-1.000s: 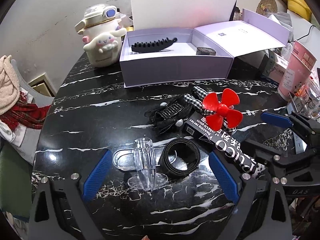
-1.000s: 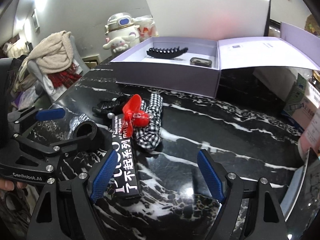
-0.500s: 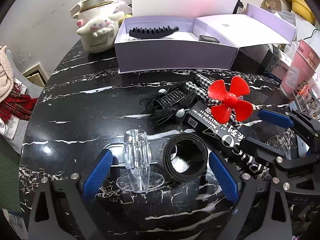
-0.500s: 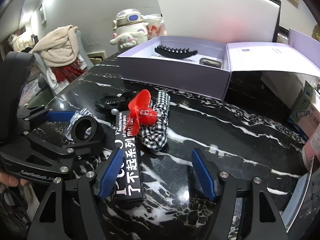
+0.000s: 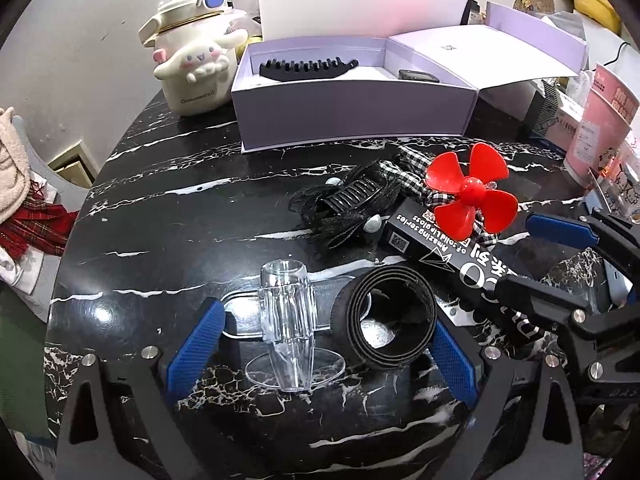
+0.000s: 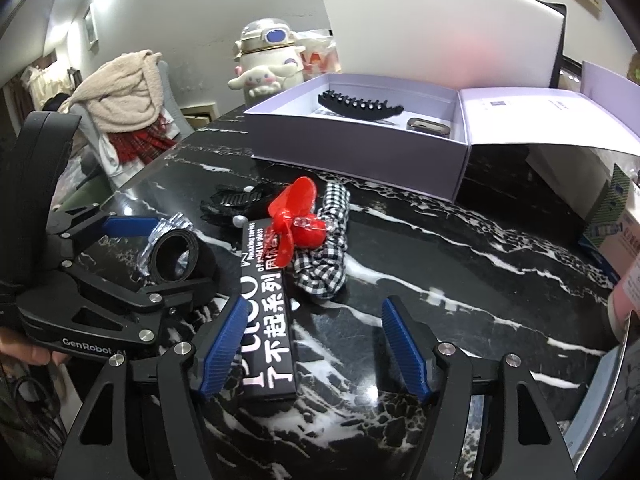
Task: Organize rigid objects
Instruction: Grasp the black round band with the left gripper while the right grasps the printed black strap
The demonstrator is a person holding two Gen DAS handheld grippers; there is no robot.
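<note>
Now narrower right gripper [image 6: 312,344] opening

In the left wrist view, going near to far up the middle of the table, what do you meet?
Clear plastic stand → black lace hair clip → lavender box holding a black comb clip.

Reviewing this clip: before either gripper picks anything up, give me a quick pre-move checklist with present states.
1. Left gripper open, straddling clear plastic stand and black band ring: ok.
2. Only one item between its jaws: not ok.
3. Right gripper open, nothing pinched: ok.
4. Long black printed box centred in right jaws: not ok, beside the left finger.
5. Open lavender cardboard box has free room: ok.
6. Red propeller loose from box: cannot tell.
</note>
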